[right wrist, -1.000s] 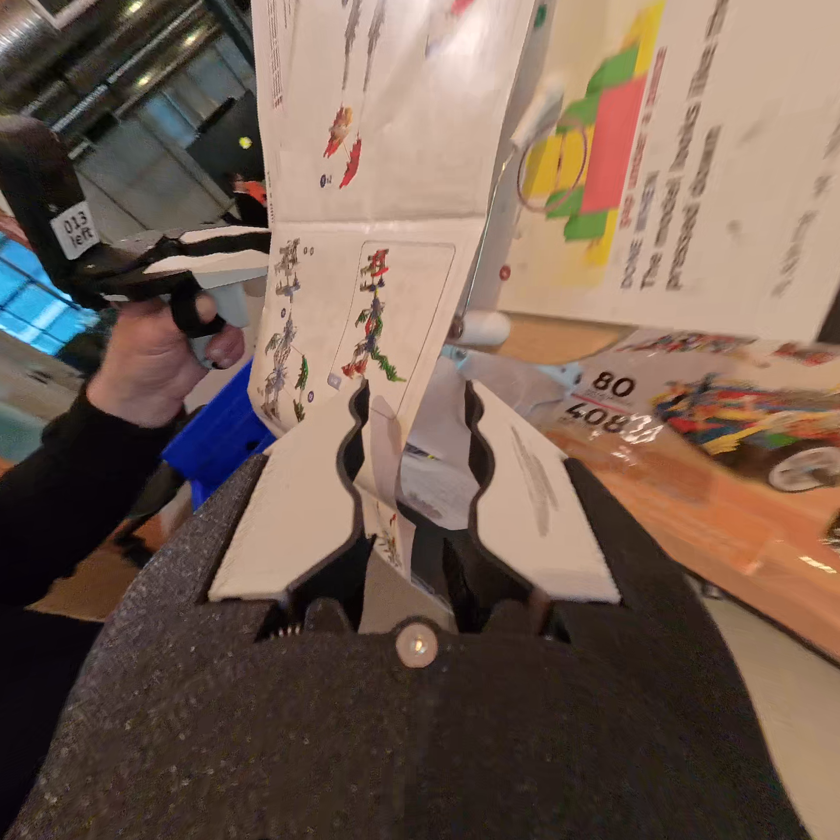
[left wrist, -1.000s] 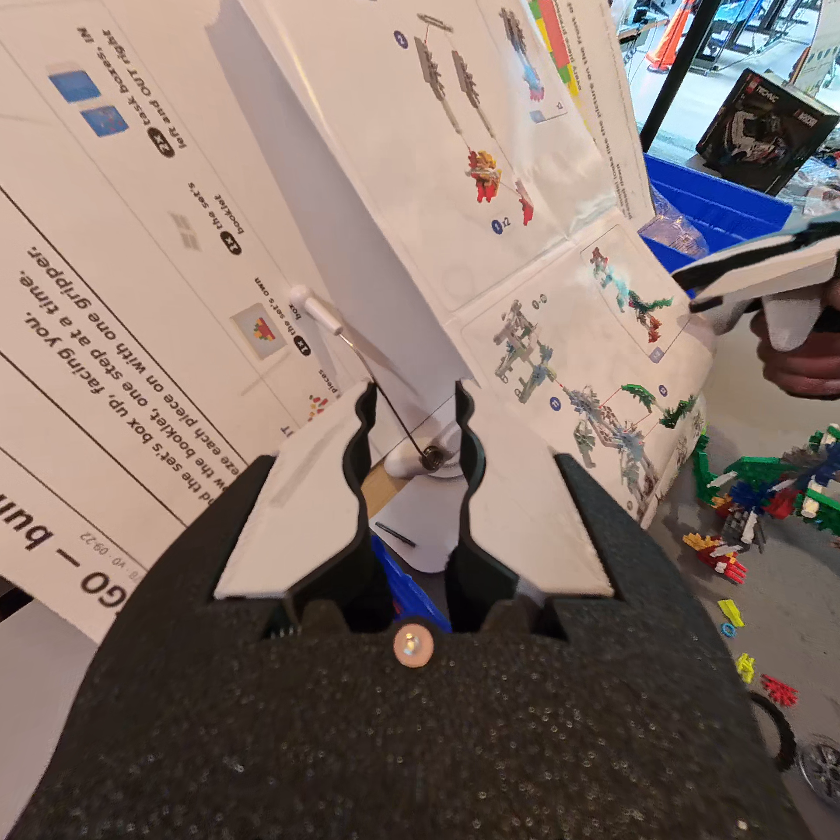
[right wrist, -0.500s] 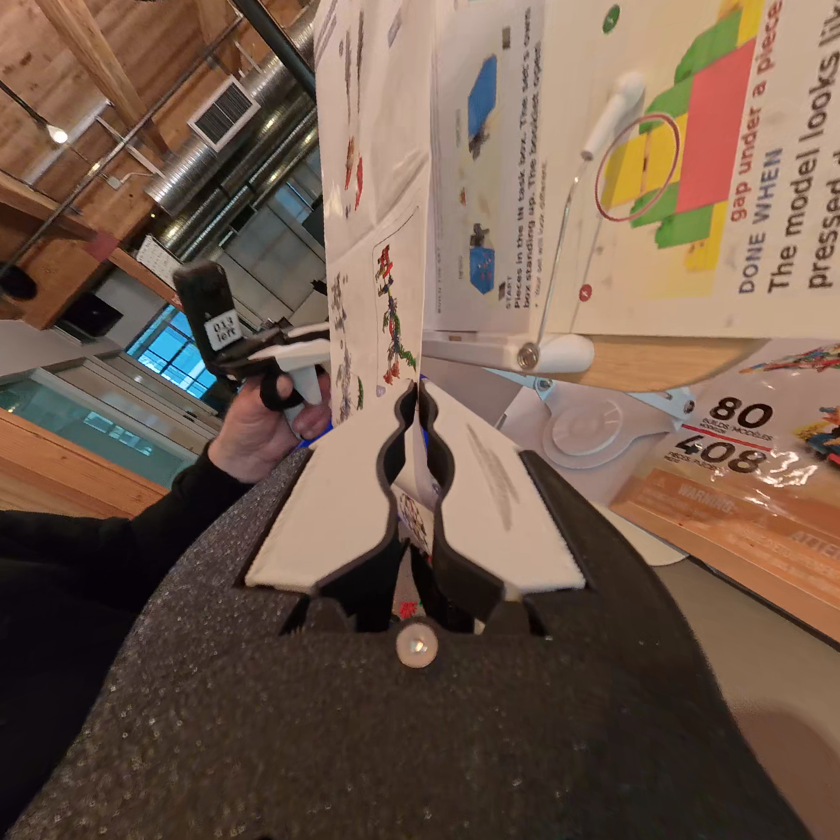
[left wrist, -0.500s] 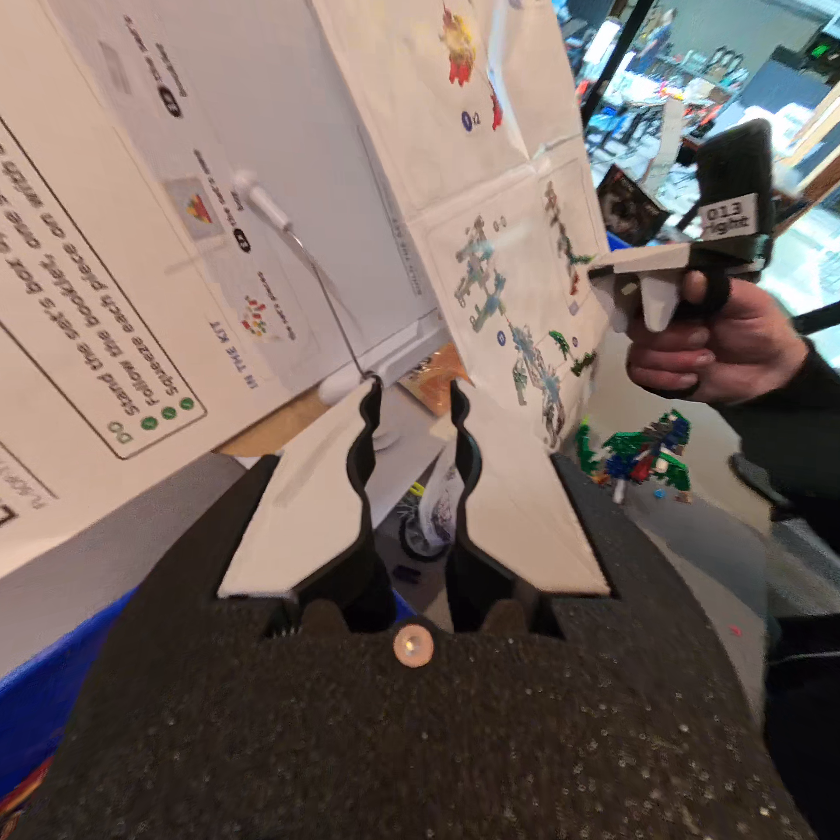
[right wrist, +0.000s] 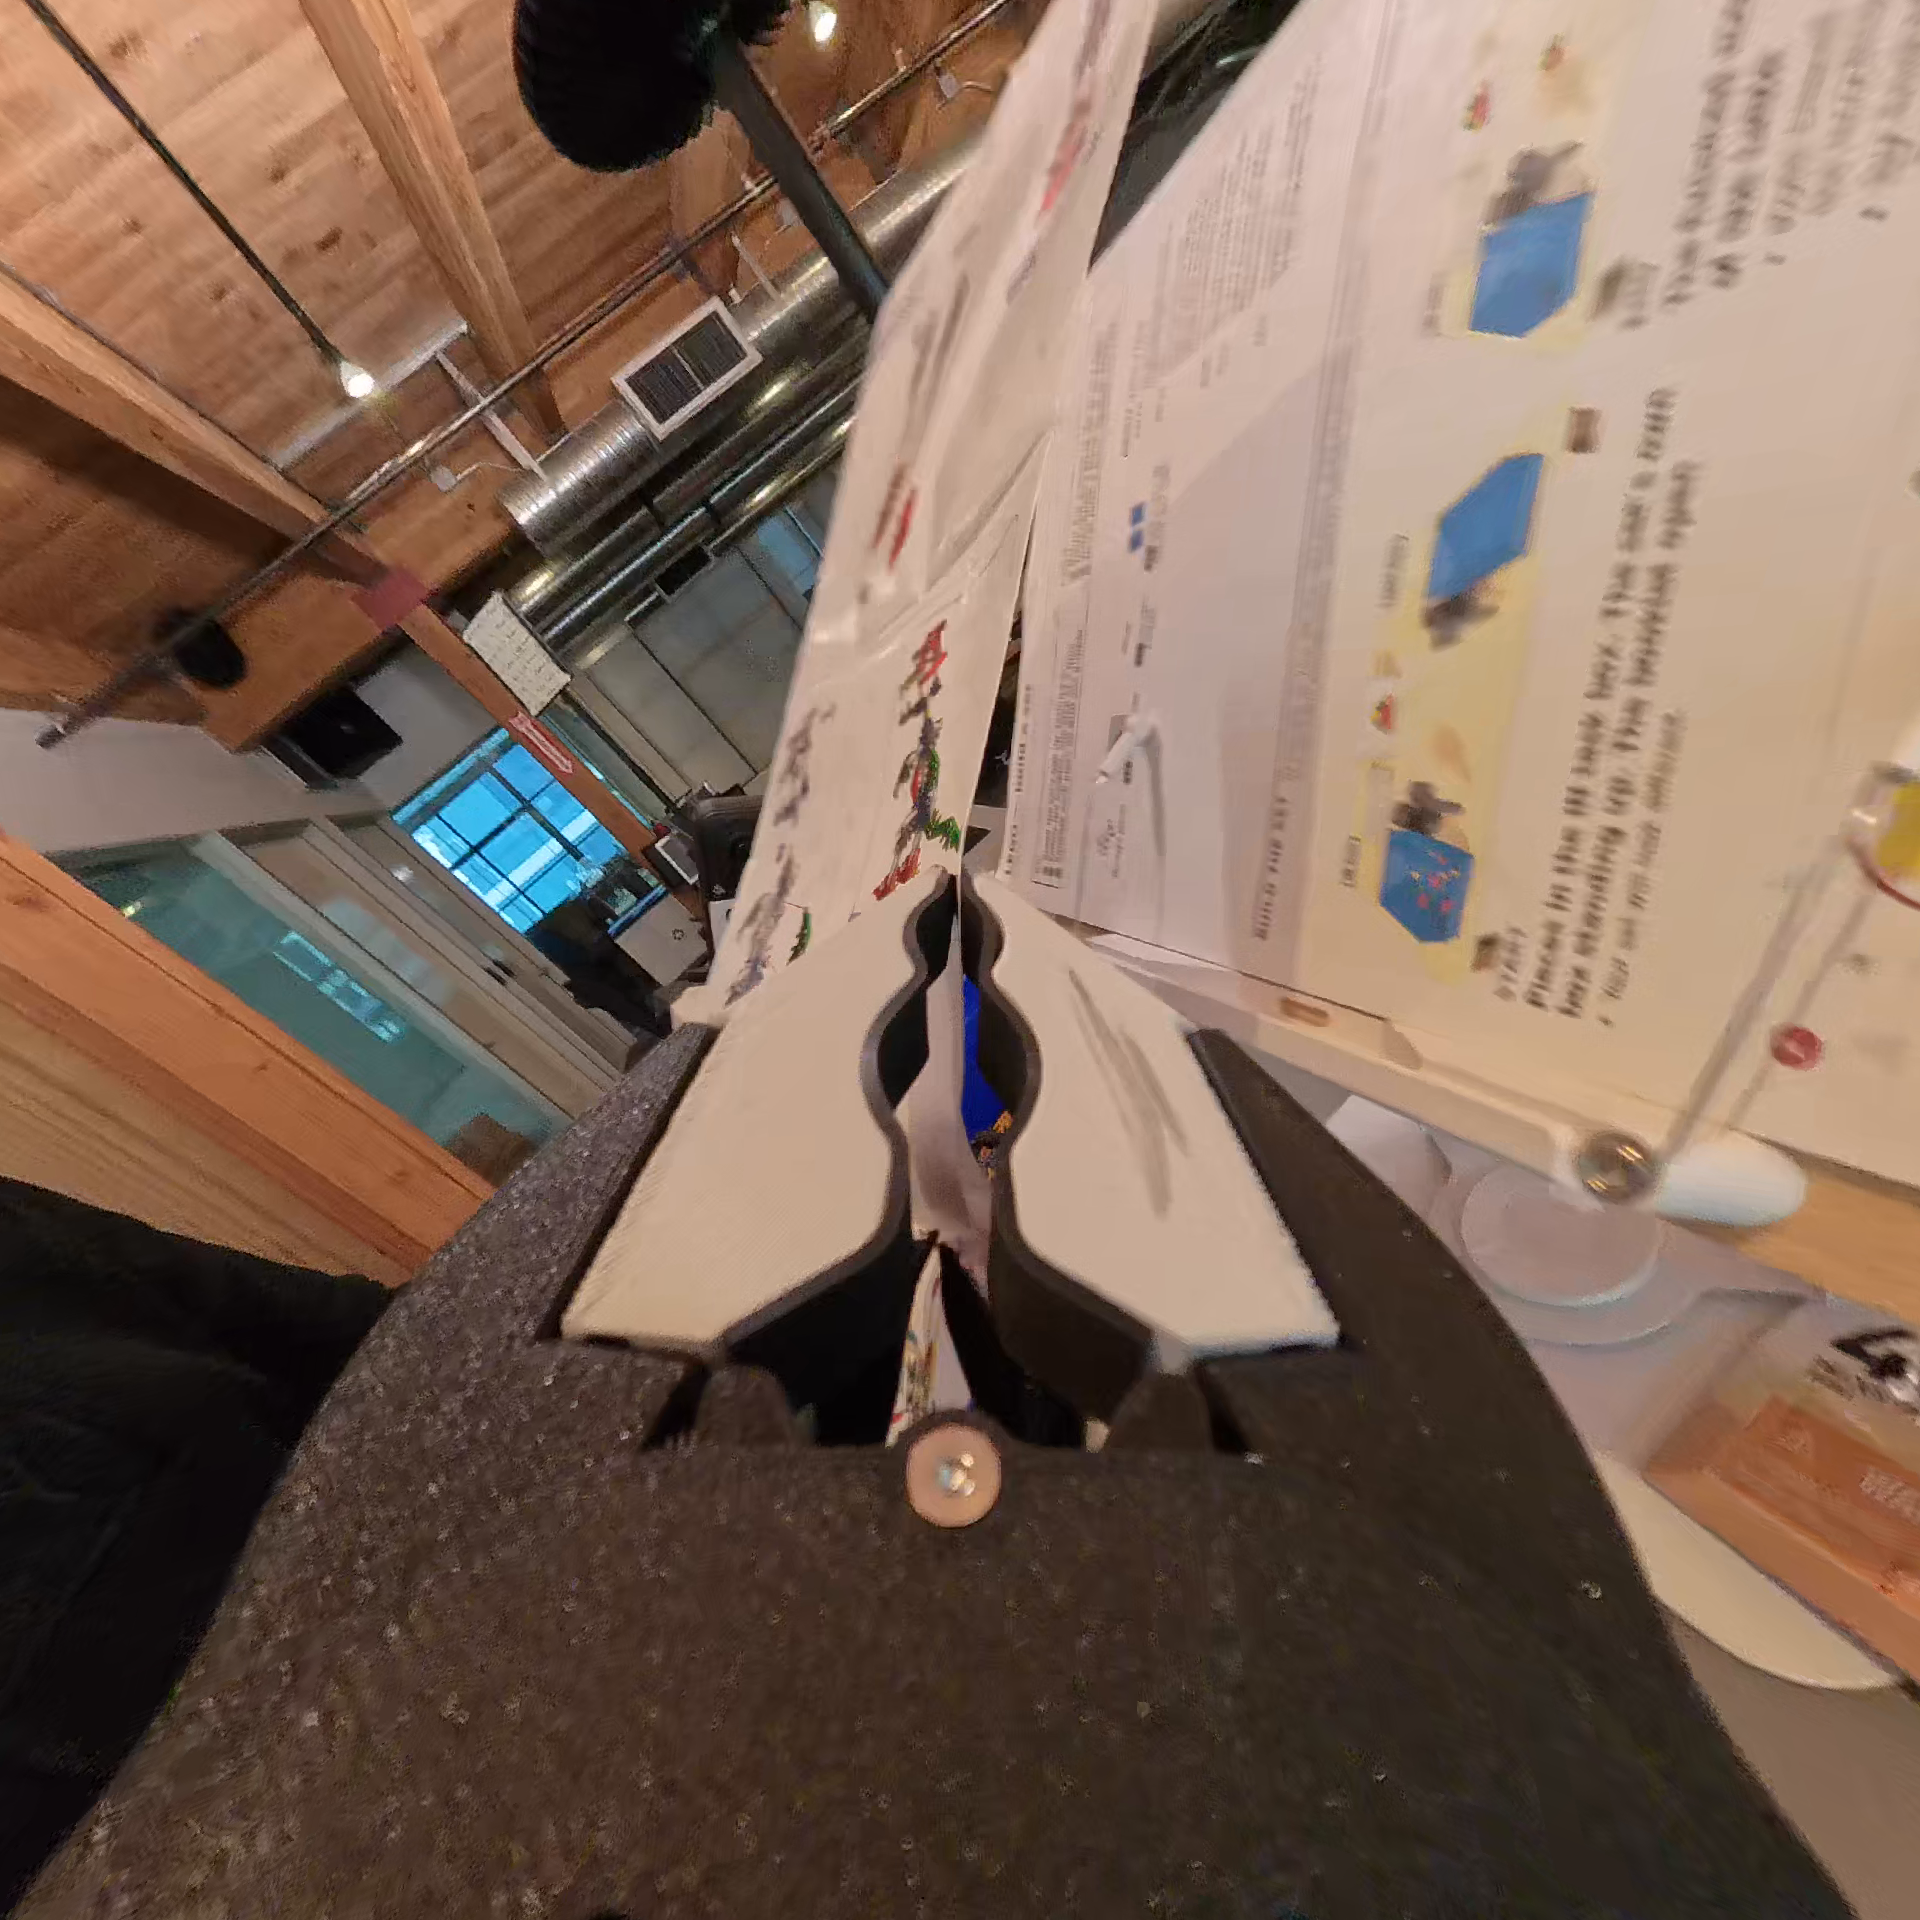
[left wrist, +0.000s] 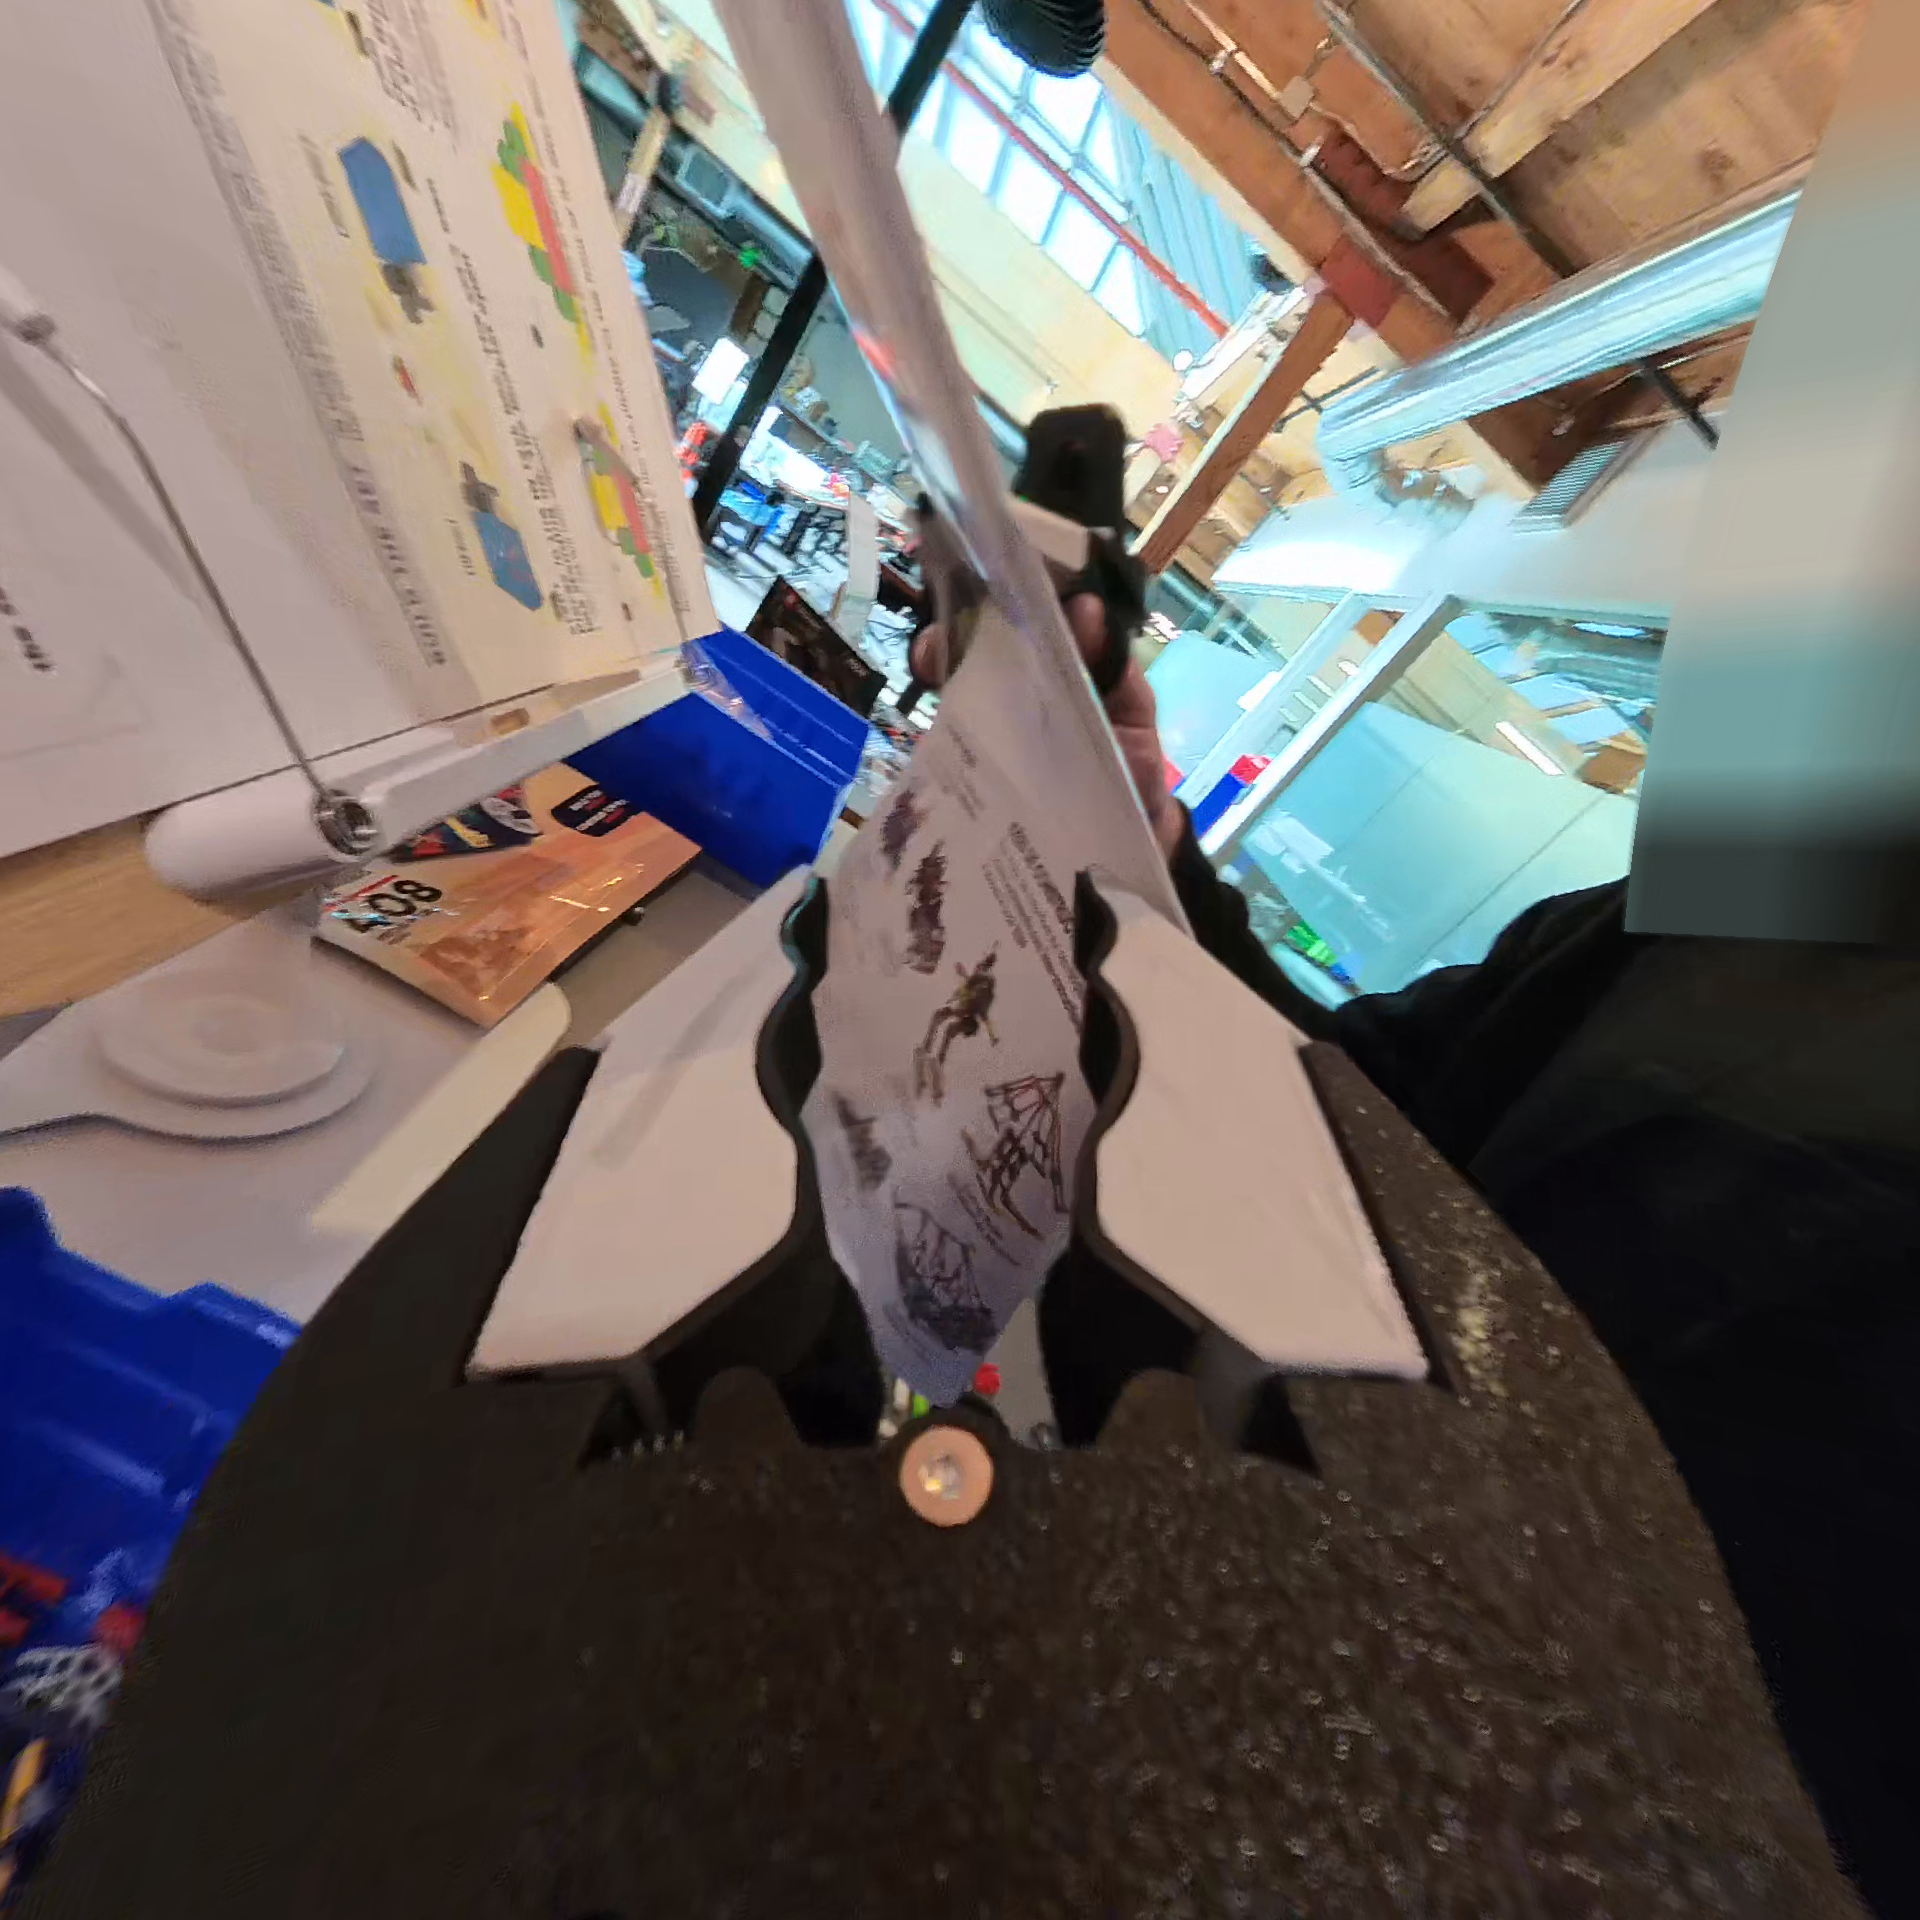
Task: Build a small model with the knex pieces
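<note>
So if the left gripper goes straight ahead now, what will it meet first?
Most likely the booklet: its page already hangs between the open fingers of the left gripper. Behind it is the right gripper, though depth is unclear.

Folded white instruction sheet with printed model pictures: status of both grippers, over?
Right gripper shut on folded white instruction sheet. Left gripper open, sheet's lower end between its fingers. White page stand close by left.

A workshop or lab in a converted industrial loft. Above the blue bin [left wrist: 727, 769] run timber beams [right wrist: 416, 187] and metal ducts [right wrist: 665, 457]; cluttered workbenches [left wrist: 800, 520] and glass partitions [left wrist: 1455, 790] stand behind it
</note>
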Demonstrator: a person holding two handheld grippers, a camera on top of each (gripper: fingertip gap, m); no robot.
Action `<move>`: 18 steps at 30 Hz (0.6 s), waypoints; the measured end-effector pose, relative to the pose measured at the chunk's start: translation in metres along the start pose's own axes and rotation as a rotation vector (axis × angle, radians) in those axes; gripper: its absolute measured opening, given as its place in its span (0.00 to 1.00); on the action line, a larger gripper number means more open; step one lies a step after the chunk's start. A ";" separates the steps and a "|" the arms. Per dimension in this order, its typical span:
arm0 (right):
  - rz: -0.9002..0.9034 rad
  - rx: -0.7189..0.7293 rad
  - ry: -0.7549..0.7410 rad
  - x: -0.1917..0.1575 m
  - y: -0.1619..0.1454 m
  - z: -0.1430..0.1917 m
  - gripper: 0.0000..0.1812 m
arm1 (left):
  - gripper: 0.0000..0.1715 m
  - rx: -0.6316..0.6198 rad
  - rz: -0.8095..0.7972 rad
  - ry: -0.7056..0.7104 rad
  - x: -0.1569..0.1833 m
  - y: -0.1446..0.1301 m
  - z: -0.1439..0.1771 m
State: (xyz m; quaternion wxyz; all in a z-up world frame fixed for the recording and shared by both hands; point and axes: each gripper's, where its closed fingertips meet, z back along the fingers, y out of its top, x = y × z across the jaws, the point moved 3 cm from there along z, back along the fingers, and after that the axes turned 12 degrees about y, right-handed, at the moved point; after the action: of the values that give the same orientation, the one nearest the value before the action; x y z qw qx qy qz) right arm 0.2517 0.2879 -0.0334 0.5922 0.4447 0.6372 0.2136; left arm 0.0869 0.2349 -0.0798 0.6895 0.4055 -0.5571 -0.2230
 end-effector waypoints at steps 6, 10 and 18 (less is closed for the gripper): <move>0.326 -0.121 -0.112 -0.051 0.003 -0.045 0.00 | 0.21 -0.005 0.045 0.307 -0.043 -0.001 0.032; 0.569 -0.231 -0.232 -0.078 -0.006 -0.075 0.00 | 0.27 0.089 0.079 0.499 -0.065 0.013 0.077; 0.939 -0.589 -0.400 -0.091 -0.092 -0.142 0.00 | 0.49 0.272 0.094 0.236 0.001 0.045 0.136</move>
State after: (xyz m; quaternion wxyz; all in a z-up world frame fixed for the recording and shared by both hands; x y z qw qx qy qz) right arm 0.0798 0.2023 -0.0256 0.6415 0.5277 0.1620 0.5326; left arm -0.0488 0.2180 -0.0360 0.6986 0.4917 -0.5158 -0.0639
